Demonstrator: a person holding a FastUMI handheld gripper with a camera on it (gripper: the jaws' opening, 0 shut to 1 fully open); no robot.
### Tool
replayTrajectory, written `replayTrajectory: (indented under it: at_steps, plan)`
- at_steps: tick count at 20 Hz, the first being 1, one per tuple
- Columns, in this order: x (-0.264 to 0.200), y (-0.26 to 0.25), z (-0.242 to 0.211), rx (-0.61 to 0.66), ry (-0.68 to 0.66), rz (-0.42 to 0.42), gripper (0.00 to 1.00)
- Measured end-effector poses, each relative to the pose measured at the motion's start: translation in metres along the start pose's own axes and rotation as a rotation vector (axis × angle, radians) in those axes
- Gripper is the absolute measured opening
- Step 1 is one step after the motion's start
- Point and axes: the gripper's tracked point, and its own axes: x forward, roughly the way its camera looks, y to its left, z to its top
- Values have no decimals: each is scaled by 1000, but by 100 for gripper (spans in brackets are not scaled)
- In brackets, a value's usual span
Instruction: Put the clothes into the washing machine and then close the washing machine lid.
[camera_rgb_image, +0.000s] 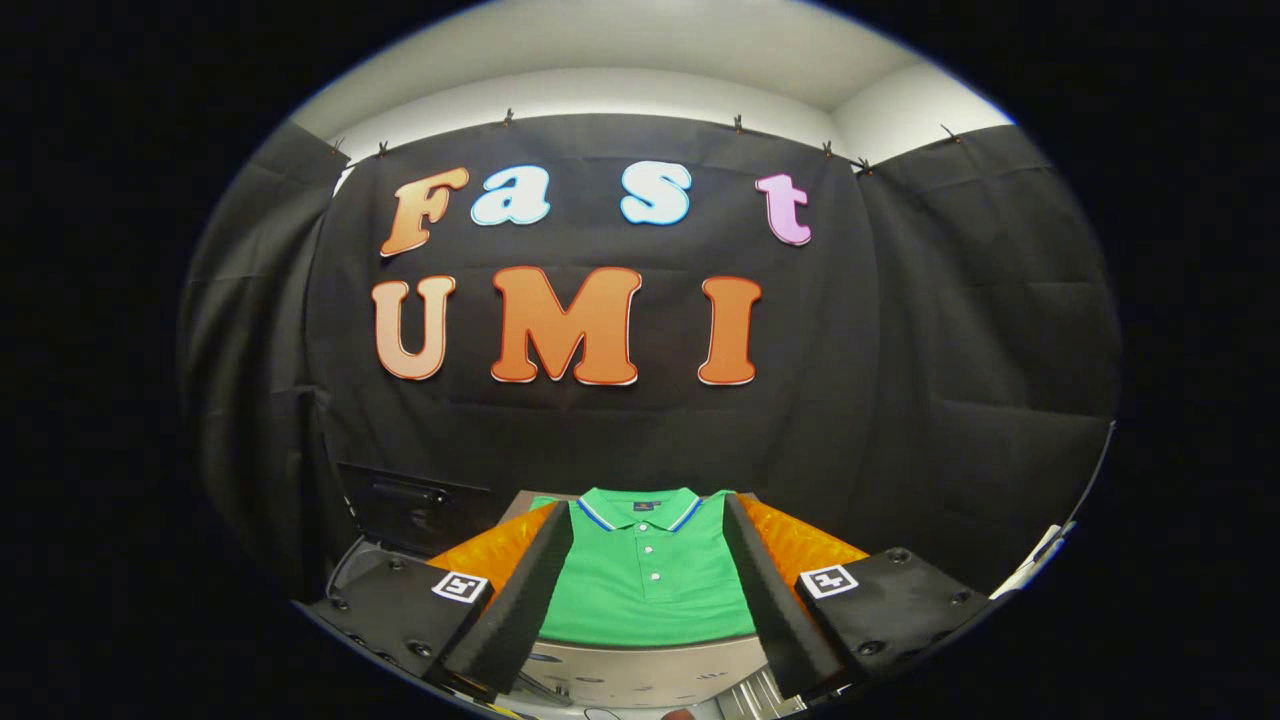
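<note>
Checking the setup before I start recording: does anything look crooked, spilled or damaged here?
Nothing stands out. The green polo shirt lies flat and neatly folded, collar squared, on the light surface just ahead of the hand-held gripper, whose fingers are open on either side of it, touching nothing.

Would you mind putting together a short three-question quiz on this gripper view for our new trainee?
1. True or false: the gripper has its fingers closed on the green polo shirt.
2. Multiple choice: the shirt lies (A) crumpled in a heap, (B) folded flat with its collar on the far side from the fingers, (C) hanging on the booth's wall.
3. Short answer: how many white buttons show below the shirt's collar?

Key
1. False: the fingers are spread wide, and the shirt shows in the gap between them.
2. B.
3. Three.
</note>
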Motion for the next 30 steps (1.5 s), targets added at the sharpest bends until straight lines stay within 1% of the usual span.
replayTrajectory:
  at_steps: [5, 7, 12, 15, 18, 22, 30]
  plan:
    - [77, -5, -31, 0, 128, 31, 98]
    - [100, -6, -49, 0, 191, 40, 98]
    - [142, -4, -93, 19, 354, 51, 98]
    - [159, -3, -110, 34, 427, 67, 98]
    - [172, -4, -123, 39, 490, 64, 98]
    - [175, -7, -137, 40, 586, 54, 98]
    - [175, -5, -143, 17, 659, 49, 99]
